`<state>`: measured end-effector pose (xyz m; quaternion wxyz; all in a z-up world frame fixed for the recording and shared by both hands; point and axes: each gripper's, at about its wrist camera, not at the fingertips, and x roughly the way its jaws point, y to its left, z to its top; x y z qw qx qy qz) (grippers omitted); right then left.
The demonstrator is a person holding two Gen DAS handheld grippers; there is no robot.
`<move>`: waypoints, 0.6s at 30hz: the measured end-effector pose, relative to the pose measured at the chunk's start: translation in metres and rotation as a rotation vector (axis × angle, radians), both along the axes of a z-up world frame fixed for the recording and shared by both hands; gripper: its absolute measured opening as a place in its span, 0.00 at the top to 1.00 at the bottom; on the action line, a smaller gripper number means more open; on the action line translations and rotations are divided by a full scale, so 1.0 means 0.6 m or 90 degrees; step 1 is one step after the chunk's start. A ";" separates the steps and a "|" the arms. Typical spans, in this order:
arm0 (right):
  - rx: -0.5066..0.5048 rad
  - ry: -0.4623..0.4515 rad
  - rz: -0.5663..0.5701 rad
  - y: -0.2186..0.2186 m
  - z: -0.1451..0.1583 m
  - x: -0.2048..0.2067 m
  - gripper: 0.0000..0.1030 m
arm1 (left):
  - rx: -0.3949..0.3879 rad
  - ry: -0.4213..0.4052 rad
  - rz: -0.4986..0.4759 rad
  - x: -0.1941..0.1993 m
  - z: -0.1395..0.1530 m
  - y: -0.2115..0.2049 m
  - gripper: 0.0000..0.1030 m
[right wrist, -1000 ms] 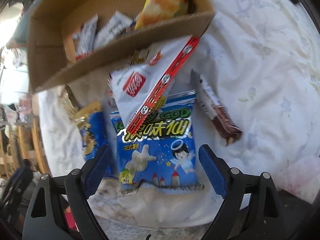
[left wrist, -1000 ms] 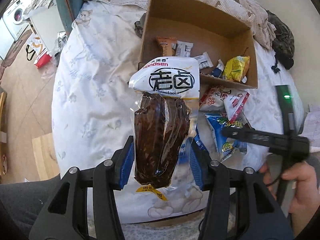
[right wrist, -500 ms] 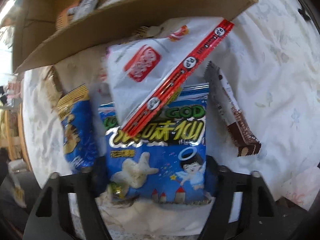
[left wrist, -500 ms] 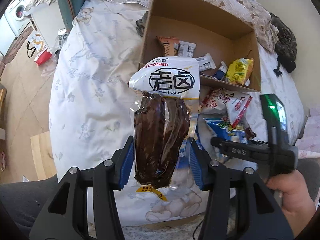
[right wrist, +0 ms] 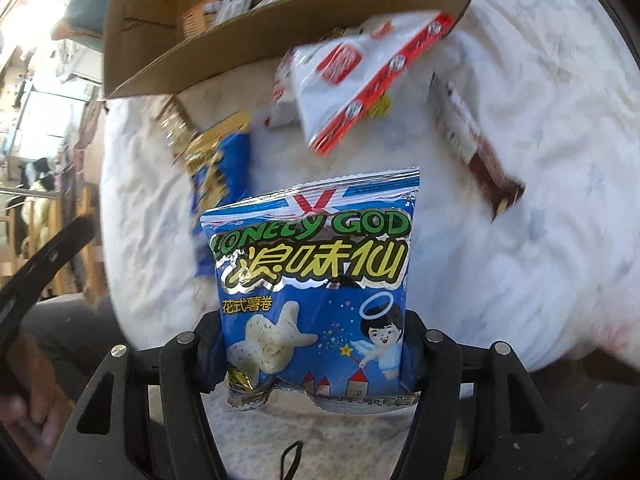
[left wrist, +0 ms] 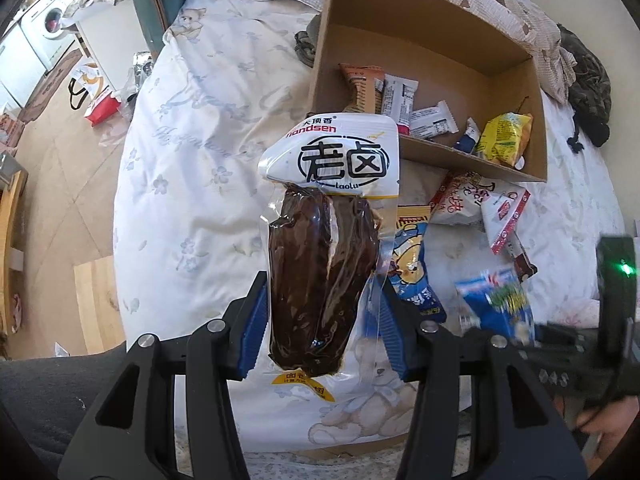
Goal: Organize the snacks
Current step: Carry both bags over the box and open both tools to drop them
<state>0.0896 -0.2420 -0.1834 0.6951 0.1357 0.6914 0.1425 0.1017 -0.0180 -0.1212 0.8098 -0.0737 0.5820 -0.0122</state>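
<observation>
Two tools each carry a snack above the bed (left wrist: 192, 184). In the left wrist view, the left tool (left wrist: 322, 328) pinches a vacuum pack of dark braised meat (left wrist: 324, 276) between its blue pads; the pack hangs over the white quilt, near the open cardboard box (left wrist: 536, 120), which holds several small packets and a yellow bag (left wrist: 506, 140). More packets lie on the quilt just outside the box wall. In the right wrist view, the right tool (right wrist: 312, 356), whose jaws have just been closing, clamps a blue chip bag (right wrist: 312, 280), lifted clear of the loose snacks. A white and red packet (right wrist: 360, 80) lies against the box (right wrist: 132, 44).
</observation>
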 end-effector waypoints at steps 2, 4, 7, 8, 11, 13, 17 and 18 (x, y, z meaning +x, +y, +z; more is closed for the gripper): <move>0.023 -0.002 0.008 0.007 0.011 -0.020 0.36 | 0.005 -0.003 0.007 -0.002 0.001 0.004 0.55; 0.046 -0.007 0.014 0.012 0.020 -0.032 0.36 | 0.009 -0.008 0.012 -0.004 0.003 0.008 0.55; 0.098 -0.028 0.020 0.012 0.059 -0.037 0.36 | 0.017 -0.021 0.021 -0.007 0.011 0.016 0.55; 0.121 -0.042 0.020 0.012 0.072 -0.039 0.36 | 0.019 -0.027 0.023 -0.009 0.016 0.018 0.55; 0.171 -0.117 0.024 0.010 0.122 -0.039 0.36 | 0.017 -0.052 0.029 -0.011 0.037 0.024 0.55; 0.193 -0.170 0.019 0.004 0.152 -0.039 0.36 | 0.020 -0.078 0.030 -0.012 0.059 0.025 0.55; 0.212 -0.246 -0.025 -0.015 0.188 -0.028 0.36 | 0.026 -0.143 0.029 -0.016 0.100 0.021 0.55; 0.216 -0.251 -0.036 -0.024 0.191 -0.025 0.36 | 0.030 -0.156 0.031 -0.017 0.106 0.021 0.55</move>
